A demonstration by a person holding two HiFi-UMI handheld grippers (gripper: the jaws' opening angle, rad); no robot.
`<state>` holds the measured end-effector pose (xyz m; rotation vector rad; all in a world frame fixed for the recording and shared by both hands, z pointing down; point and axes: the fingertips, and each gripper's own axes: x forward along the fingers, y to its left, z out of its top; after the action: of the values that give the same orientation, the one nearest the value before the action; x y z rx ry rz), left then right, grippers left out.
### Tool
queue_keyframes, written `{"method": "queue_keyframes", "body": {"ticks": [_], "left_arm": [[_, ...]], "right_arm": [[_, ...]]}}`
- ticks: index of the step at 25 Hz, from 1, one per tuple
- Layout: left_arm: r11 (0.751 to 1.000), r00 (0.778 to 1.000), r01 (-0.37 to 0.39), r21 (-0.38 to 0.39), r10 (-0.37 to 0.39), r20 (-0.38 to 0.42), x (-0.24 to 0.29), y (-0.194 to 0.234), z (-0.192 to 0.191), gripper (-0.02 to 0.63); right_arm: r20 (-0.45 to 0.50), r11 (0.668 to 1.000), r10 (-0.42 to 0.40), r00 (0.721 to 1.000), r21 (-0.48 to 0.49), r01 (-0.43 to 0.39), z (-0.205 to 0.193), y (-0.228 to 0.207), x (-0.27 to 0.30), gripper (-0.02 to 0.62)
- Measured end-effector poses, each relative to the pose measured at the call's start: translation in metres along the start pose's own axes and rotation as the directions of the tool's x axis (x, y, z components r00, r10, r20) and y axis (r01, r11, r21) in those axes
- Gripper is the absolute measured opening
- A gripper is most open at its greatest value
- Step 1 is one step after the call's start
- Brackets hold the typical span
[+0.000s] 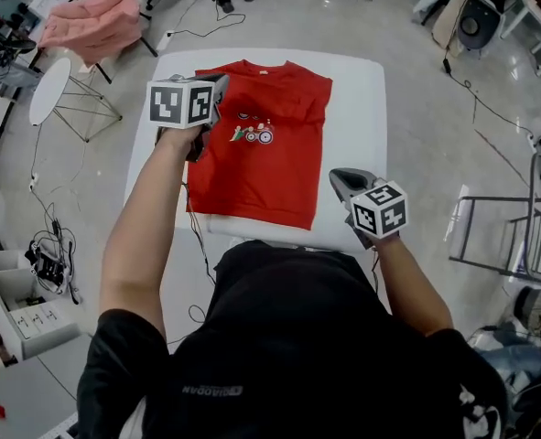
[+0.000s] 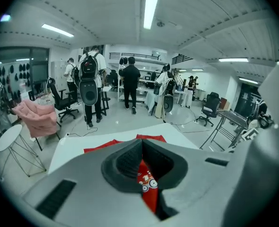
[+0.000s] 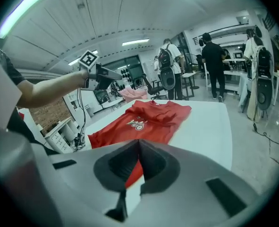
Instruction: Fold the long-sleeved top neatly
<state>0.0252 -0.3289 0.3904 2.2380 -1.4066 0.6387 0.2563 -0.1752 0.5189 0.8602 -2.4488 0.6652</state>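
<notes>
A red long-sleeved top (image 1: 265, 144) with a small cartoon print lies flat on the white table (image 1: 362, 108), its sleeves folded in over the body. My left gripper (image 1: 218, 82) hovers above the top's left shoulder area; its jaws are shut with nothing in them, and the red cloth (image 2: 149, 193) shows below through the gap behind the tips. My right gripper (image 1: 336, 177) is low at the top's near right corner, also shut and empty. In the right gripper view the top (image 3: 144, 119) stretches away, with the raised left gripper (image 3: 99, 74) above its left side.
A pink garment (image 1: 91, 21) lies draped over a chair at the far left beside a round white side table (image 1: 48, 90). A metal rack (image 1: 517, 236) stands at the right. Cables trail on the floor. Several people (image 2: 130, 79) stand beyond the table.
</notes>
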Motion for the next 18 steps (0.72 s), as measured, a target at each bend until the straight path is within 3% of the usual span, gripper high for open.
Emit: {"method": "queue_keyframes", "body": {"ticks": [4,9,12,18], "left_arm": [[0.999,0.999,0.004,0.035,-0.002,-0.049,-0.029,0.012,-0.041,0.006],[0.999,0.995,0.052,-0.012,-0.053,-0.079,-0.057,0.025,-0.1,0.006],[0.996,0.988,0.093,0.01,-0.091,-0.124,-0.073,0.027,-0.145,0.006],[0.979,0.959,0.191,0.072,-0.171,-0.224,-0.103,0.016,-0.23,0.006]], "right_arm": [[-0.033,0.997,-0.008,0.999,-0.073,0.005,0.0,0.014,0.005,0.005],[-0.074,0.98,-0.081,0.994,-0.187,0.066,-0.008,0.025,0.01,0.005],[-0.116,0.963,-0.114,0.987,-0.256,0.081,-0.021,0.04,0.016,0.006],[-0.264,0.905,-0.225,0.938,-0.413,0.101,-0.061,0.07,0.025,0.006]]}}
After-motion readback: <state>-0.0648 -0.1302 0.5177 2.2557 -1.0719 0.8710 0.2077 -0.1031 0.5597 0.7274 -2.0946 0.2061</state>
